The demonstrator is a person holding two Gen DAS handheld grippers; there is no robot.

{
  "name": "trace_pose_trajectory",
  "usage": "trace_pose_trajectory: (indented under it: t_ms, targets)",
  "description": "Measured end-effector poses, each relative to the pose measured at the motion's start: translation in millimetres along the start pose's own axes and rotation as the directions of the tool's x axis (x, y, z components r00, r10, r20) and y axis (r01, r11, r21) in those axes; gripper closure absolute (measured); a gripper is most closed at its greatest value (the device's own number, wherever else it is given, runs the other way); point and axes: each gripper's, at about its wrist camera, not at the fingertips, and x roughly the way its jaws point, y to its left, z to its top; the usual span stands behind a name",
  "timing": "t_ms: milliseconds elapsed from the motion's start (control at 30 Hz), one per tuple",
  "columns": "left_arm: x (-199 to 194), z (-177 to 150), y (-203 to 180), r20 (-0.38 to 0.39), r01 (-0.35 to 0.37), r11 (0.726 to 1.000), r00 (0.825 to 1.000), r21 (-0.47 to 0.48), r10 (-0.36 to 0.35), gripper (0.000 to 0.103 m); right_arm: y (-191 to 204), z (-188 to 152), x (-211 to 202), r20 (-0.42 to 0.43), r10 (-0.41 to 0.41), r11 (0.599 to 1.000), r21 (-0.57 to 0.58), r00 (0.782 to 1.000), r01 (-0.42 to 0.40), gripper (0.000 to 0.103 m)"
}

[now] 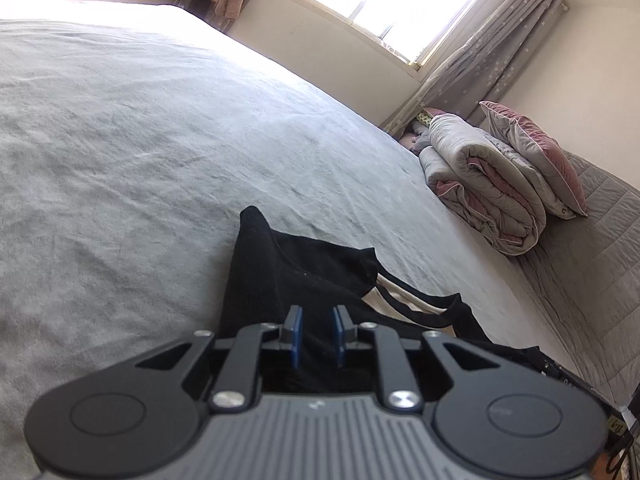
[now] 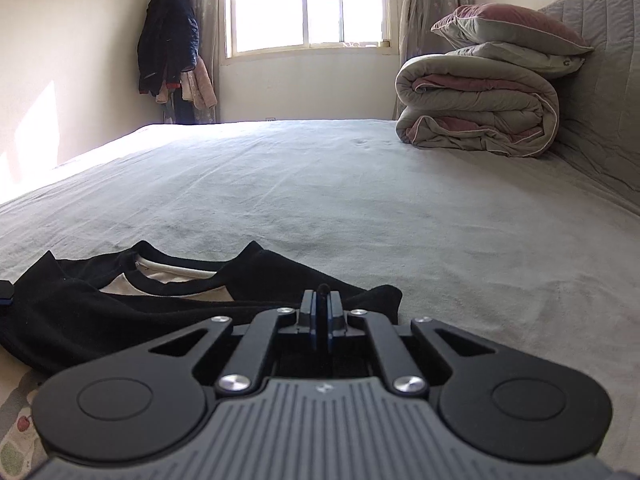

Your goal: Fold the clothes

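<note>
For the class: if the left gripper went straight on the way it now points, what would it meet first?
Most likely the black garment, which lies directly ahead of the left gripper and under its slightly parted jaws. Beyond it is only the grey bed sheet. Depth is hard to judge here.

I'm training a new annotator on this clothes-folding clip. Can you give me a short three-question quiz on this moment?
1. True or false: the fingers of the right gripper are shut on a fold of the black top.
2. What sits on the folded quilt at the head of the bed? A) a pillow B) a jacket C) a box
3. Fill in: the fingers of the left gripper stand slightly ____, with the top beneath them.

Key
1. True; a small nub of black cloth shows above the closed fingers.
2. A, the pink and grey pillow.
3. apart; whether they pinch the cloth cannot be told.
</note>
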Motion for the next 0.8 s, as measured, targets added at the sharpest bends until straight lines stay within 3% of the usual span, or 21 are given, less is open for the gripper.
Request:
trace_pose_trajectory:
  t_ms: [100,233,300,333,433,600,667,800]
  targets:
    - [7.3,-3.4,-2.9,-0.037,-0.019,0.999,0.999,0.041,0.021,0.084,-1.1,4.1,9.4,-0.011,-0.036,0.999,-0.014,0.999,0.036,0.099]
    - [12.4,-10.4,-16.2,-0.050,-0.063,0.981,0.996,0.183,0.073,0.084,-9.0,-11.3,43.8,-0.200,-0.058,0.998,-0.023,0.978,0.055,0.097]
    - [10.5,-11.3,-19.8,-0.033,-0.075,0.973,0.996,0.216,0.084,0.084,-10.7,-15.9,40.8,-0.186,-0.055,0.998,0.000,0.981,0.056,0.086]
    - [8.5,-10.5,-19.8,-0.019,-0.075,0.973,0.997,0.216,0.081,0.084,-13.7,-14.3,35.8,-0.177,-0.044,0.998,0.035,0.983,0.051,0.078]
    - [2.1,-6.2,-17.5,0.032,-0.082,0.976,0.996,0.203,0.077,0.084,-22.5,-8.4,19.3,-0.147,-0.003,0.990,0.141,0.989,0.024,0.068]
    - [-2.3,1.2,-7.3,0.064,-0.113,0.984,0.992,0.141,0.105,0.083,-24.9,-5.9,-9.9,-0.137,0.108,0.968,0.241,0.985,-0.073,0.068]
    - [-1.8,0.8,-6.1,0.058,-0.113,0.986,0.993,0.126,0.106,0.083,-21.9,-9.4,-11.1,-0.175,0.146,0.957,0.273,0.974,-0.094,0.068]
    - [1.7,-3.8,-11.8,0.045,-0.131,0.978,0.991,0.163,0.126,0.083,-14.8,-20.8,-8.9,-0.220,0.121,0.959,0.277,0.968,-0.057,0.068]
